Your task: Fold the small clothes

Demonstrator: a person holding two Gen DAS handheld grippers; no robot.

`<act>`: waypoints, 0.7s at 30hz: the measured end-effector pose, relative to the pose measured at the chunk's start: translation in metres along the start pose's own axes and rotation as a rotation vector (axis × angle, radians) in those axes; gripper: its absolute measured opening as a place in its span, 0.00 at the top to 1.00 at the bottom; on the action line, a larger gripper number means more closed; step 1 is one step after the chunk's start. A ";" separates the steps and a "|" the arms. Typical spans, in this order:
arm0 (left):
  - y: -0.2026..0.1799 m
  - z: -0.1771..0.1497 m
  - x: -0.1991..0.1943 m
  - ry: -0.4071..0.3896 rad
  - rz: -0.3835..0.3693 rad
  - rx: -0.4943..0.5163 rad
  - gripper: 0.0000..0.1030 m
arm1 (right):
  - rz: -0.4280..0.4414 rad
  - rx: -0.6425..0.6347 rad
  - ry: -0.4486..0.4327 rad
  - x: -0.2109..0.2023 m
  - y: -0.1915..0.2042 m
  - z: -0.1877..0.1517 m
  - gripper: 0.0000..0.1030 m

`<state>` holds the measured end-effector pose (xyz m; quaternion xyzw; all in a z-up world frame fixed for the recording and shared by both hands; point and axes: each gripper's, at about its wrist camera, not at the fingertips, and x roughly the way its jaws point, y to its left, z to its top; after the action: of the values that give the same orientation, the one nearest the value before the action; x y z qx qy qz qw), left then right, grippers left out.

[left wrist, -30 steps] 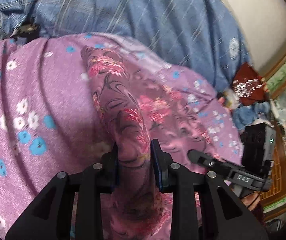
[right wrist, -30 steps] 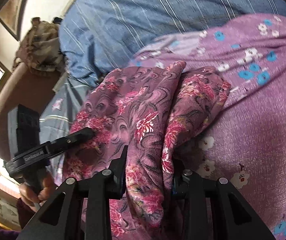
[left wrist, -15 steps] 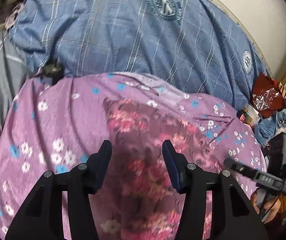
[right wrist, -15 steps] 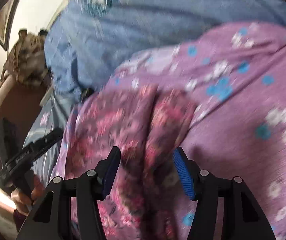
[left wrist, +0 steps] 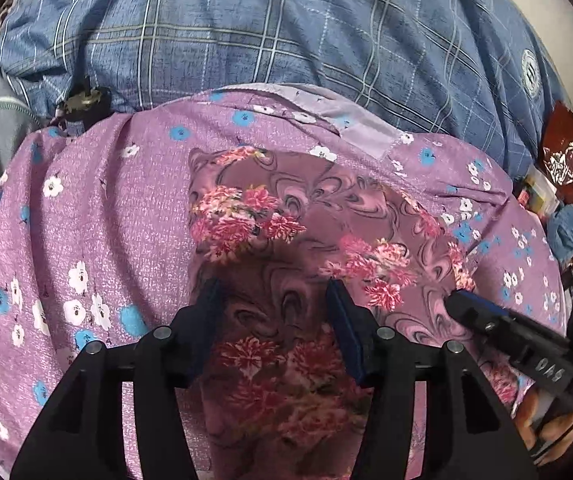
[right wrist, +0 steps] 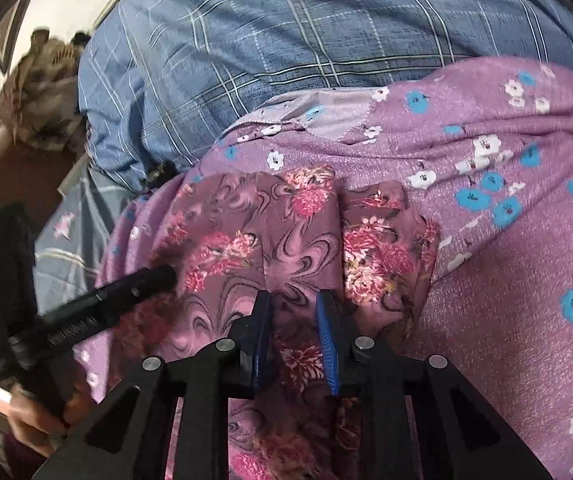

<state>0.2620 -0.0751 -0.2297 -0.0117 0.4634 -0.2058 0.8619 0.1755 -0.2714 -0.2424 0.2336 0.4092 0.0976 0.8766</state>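
A small mauve garment with pink flowers (left wrist: 306, 216) lies folded on a purple cloth with blue and white flowers (left wrist: 98, 208). It also shows in the right wrist view (right wrist: 286, 232), with a lengthwise crease. My left gripper (left wrist: 272, 300) is open just above the garment's near part, holding nothing. My right gripper (right wrist: 292, 304) has its jaws partly closed, a gap still between them, over the near fold; nothing is clamped. Each gripper shows in the other's view: the right gripper's finger (left wrist: 518, 340) and the left gripper's finger (right wrist: 98, 308).
A blue checked bedsheet (left wrist: 270, 28) covers the bed beyond the purple cloth (right wrist: 506, 240). A red foil packet (left wrist: 570, 160) and blue items lie at the right edge. A brown patterned bundle (right wrist: 38, 100) sits on a wooden headboard at the left.
Both grippers let go of the floral garment, which now lies flat on the purple cloth. Both pulled back a little; the right jaws opened wide, then narrowed.
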 end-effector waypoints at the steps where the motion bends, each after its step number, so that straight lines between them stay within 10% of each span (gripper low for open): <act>1: 0.000 -0.001 -0.004 -0.006 -0.003 0.000 0.47 | 0.004 -0.006 -0.022 -0.007 0.000 -0.002 0.77; 6: 0.000 -0.020 -0.044 -0.063 0.006 0.014 0.46 | 0.071 -0.057 -0.092 -0.049 0.012 -0.021 0.74; 12: -0.015 -0.067 -0.069 -0.095 0.124 0.074 0.36 | -0.034 -0.131 -0.059 -0.062 0.035 -0.058 0.74; 14: -0.015 -0.086 -0.061 -0.053 0.157 0.075 0.19 | -0.077 -0.123 0.001 -0.048 0.033 -0.070 0.74; 21: -0.011 -0.100 -0.071 -0.035 0.172 0.021 0.19 | -0.124 -0.151 -0.033 -0.059 0.049 -0.084 0.73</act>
<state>0.1437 -0.0423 -0.2279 0.0335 0.4452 -0.1354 0.8845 0.0742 -0.2221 -0.2257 0.1427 0.4001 0.0698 0.9026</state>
